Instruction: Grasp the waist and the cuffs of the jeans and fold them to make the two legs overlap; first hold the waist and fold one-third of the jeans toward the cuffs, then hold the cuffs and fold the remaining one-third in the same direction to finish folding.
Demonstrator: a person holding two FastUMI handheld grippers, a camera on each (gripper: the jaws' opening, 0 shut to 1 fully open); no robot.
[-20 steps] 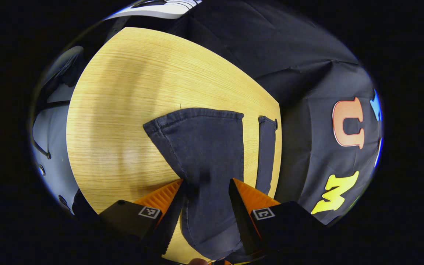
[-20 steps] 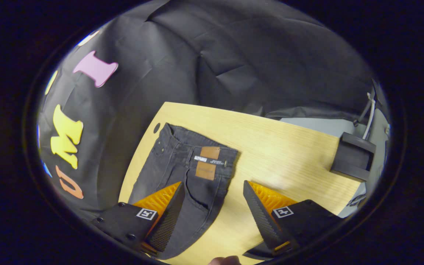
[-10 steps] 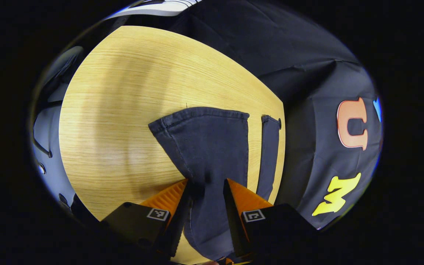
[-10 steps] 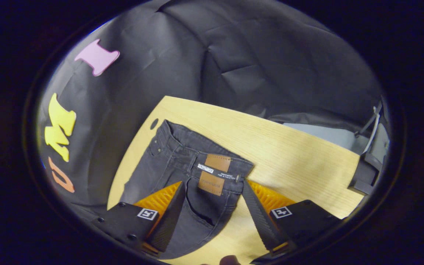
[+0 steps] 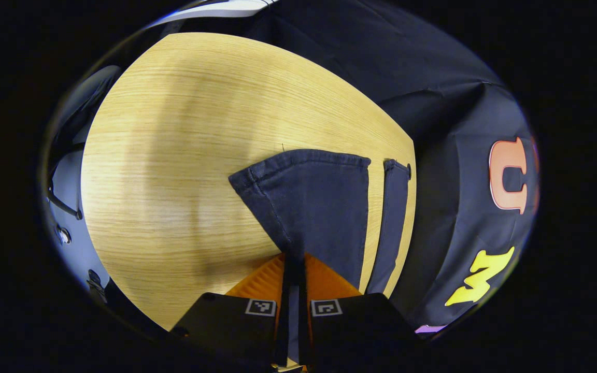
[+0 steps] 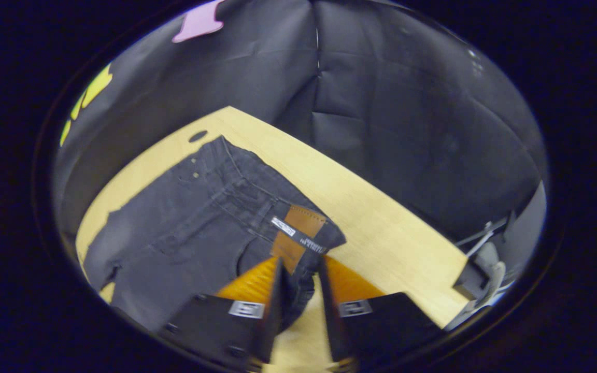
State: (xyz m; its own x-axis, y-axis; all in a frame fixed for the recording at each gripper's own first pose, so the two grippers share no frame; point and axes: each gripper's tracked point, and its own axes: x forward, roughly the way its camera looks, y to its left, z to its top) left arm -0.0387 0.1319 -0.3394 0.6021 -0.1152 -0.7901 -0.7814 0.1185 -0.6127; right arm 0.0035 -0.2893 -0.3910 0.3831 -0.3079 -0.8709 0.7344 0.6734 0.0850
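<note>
Now the left tool (image 5: 294,269) is clamped on a leg of the dark denim jeans (image 5: 314,207); the right tool (image 6: 298,274) pinches their waist (image 6: 298,233). Next, I judge, lift both to overlap the legs on the pale wooden desk (image 5: 174,155).

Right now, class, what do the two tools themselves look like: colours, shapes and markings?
Both look alike. The left tool has two wedge-shaped fingers, orange with ribbed sides and dark inner faces, on black blocks that each carry a small square black-and-white marker. The right tool has the same orange ribbed fingers, black blocks and square markers. No cables or sleeves can be seen.
</note>
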